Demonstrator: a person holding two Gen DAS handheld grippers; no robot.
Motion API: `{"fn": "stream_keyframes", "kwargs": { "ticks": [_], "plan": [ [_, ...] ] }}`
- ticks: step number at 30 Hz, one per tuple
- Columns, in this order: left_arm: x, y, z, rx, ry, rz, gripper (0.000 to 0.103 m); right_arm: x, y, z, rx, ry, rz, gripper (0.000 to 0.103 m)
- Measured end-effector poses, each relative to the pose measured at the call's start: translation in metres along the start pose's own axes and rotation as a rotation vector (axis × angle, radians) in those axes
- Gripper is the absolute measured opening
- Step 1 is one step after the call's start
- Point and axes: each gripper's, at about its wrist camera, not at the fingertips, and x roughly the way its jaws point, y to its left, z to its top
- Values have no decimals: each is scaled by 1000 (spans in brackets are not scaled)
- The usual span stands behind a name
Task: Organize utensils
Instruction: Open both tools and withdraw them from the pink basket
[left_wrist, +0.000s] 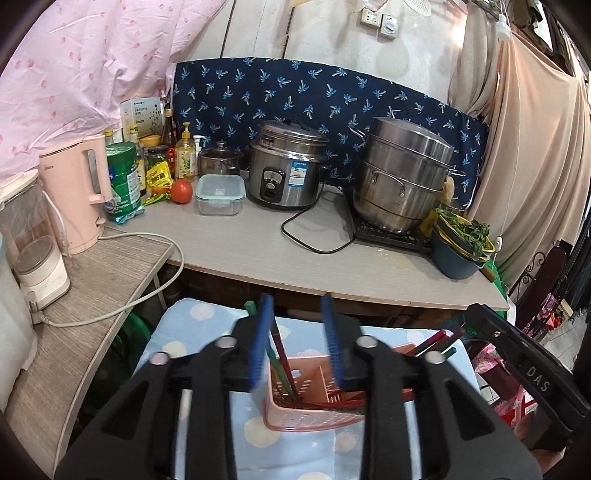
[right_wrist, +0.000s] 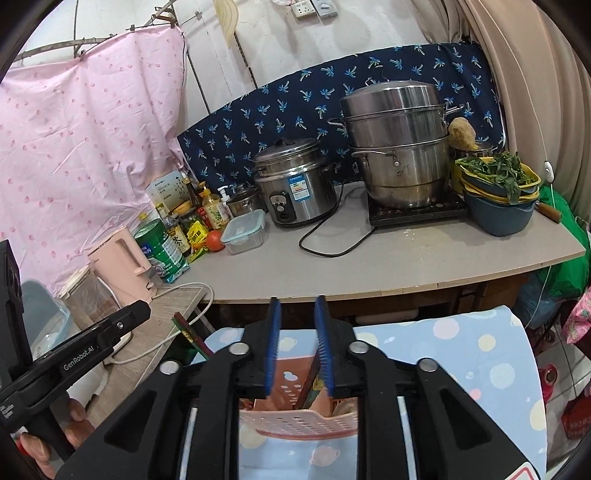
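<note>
1. In the left wrist view, a pale pink plastic electric kettle (left_wrist: 75, 192) is standing at the far left on a lower wood-grain shelf (left_wrist: 110, 280), with a clear glass blender on a white base (left_wrist: 35, 251) beside it; the right wrist view is showing only part of these.
2. Moving right, a red tomato (left_wrist: 181, 191) is sitting just beside a clear lidded food box (left_wrist: 220, 194) on the grey countertop (left_wrist: 295, 254), followed by a steel rice cooker (left_wrist: 286, 166) and a tall stacked steel steamer pot (left_wrist: 400, 177).
3. The left gripper (left_wrist: 297, 334) is hovering over a pink perforated plastic utensil basket (left_wrist: 314, 402), which is sitting on a light blue cloth printed with pale circles (left_wrist: 192, 332). Its blue-padded jaws are standing apart, released, with red and green chopsticks (left_wrist: 282, 363) leaning between them in the basket, not pressed by the pads.
4. Only this view is showing further red chopsticks (left_wrist: 436, 341) poking up at the basket's right side, and the right gripper's black arm at the right edge.
5. The right wrist view is showing the right gripper (right_wrist: 297, 338) above the same basket (right_wrist: 295, 424), jaws parted and gripping nothing; a dark stick is leaning by its right pad, contact unclear.
6. This view alone is showing the person's fingers (right_wrist: 37, 446) around the other gripper's handle at lower left, and the blue bowl of leafy greens (right_wrist: 498, 192) more fully.
</note>
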Motion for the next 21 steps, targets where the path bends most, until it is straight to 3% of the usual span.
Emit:
{"fn": "stream_keyframes", "kwargs": {
  "ticks": [7,21],
  "plan": [
    [-14,4,-14,2,8,21,37,-22,1,-17,-17,9,-7,36],
    [-46,5,-74,47,68,84,38,-58,6,-89,-96,108,-60,38]
  ]
}}
